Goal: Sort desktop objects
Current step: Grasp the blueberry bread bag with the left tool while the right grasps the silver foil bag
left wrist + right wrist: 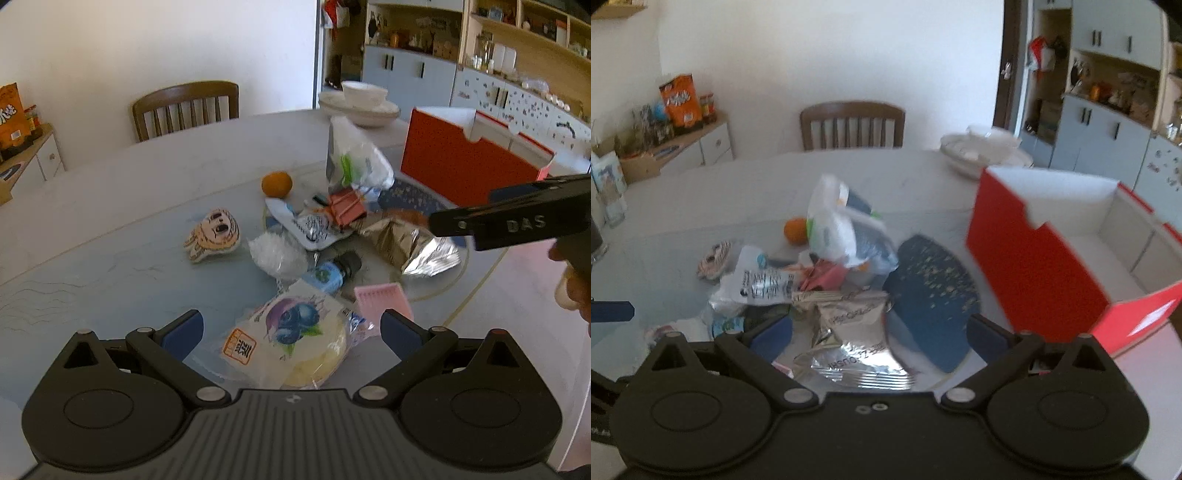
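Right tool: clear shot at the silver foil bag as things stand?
Probably yes. The right tool is open, and the silver foil bag lies between its fingers on top of the pile, with nothing over it.

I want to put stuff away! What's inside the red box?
The red box looks empty: the right wrist view shows bare white walls and floor. Its near red wall hides the front part of the bottom, so something small could sit there.

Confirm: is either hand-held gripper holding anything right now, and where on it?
Nothing is held. The left hand-held gripper is open above the blueberry bread packet; the right hand-held gripper is open above the silver foil bag.
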